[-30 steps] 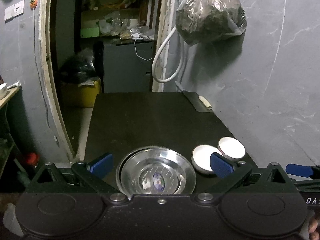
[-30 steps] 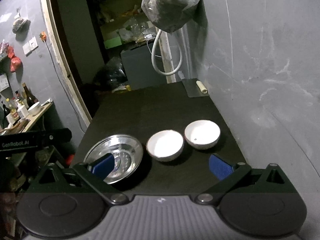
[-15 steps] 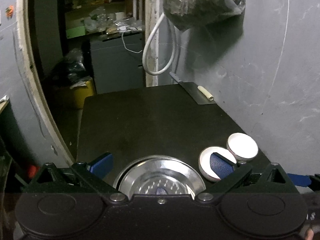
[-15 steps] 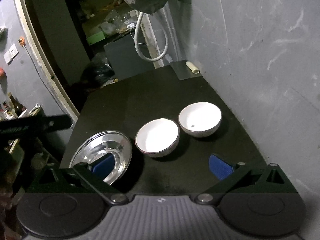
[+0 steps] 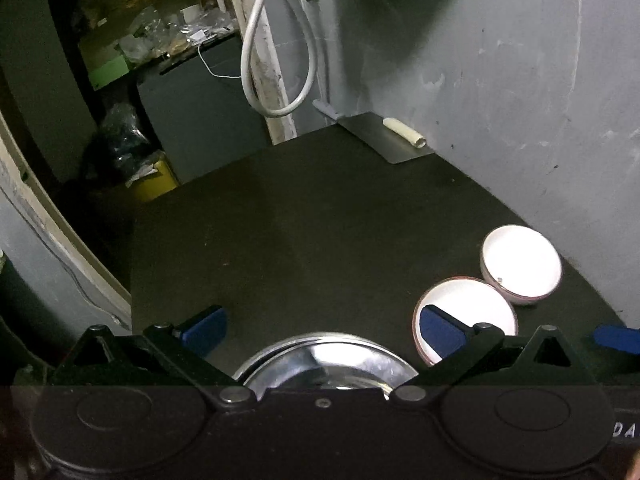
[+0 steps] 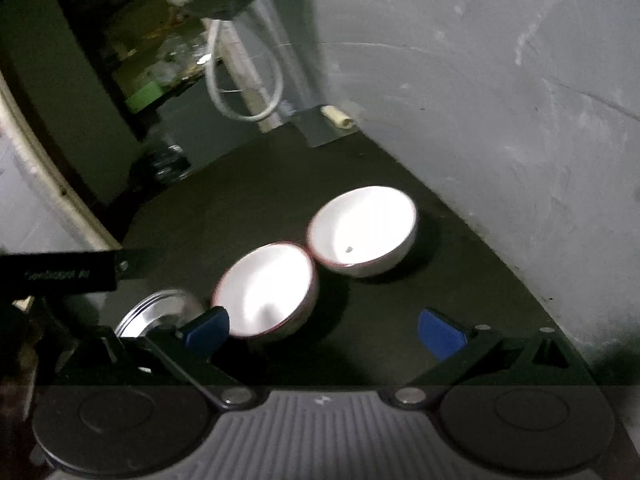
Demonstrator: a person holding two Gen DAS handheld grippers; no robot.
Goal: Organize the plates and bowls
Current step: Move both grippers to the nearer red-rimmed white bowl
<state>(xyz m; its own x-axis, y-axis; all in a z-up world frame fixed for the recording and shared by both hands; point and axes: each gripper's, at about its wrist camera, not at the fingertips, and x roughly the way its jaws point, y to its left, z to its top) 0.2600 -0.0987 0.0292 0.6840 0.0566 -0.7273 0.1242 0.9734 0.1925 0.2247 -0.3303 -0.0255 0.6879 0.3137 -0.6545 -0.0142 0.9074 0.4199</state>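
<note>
A shiny steel plate [image 5: 324, 364] lies at the near edge of the dark table [image 5: 320, 216], directly under my open left gripper [image 5: 324, 330], whose blue pads straddle its far rim. Two white bowls with reddish rims sit side by side to the right: the near bowl [image 5: 476, 304] [image 6: 264, 288] and the far bowl [image 5: 520, 266] [image 6: 360, 228]. In the right wrist view my right gripper [image 6: 326, 330] is open and empty, hovering low just in front of the near bowl, its left pad beside the bowl's near wall. The steel plate [image 6: 160, 308] shows at lower left there.
A grey wall [image 6: 500, 120] runs along the table's right side. A flat metal sheet [image 5: 384, 138] with a pale roll [image 5: 404, 136] lies at the far right corner. A white hose [image 5: 276, 72] and a dark bag hang above. An open doorway with clutter is far left.
Both grippers have moved forward and lower toward the dishes. The bowls look larger in the right wrist view; the steel plate has slid under the left gripper's body.
</note>
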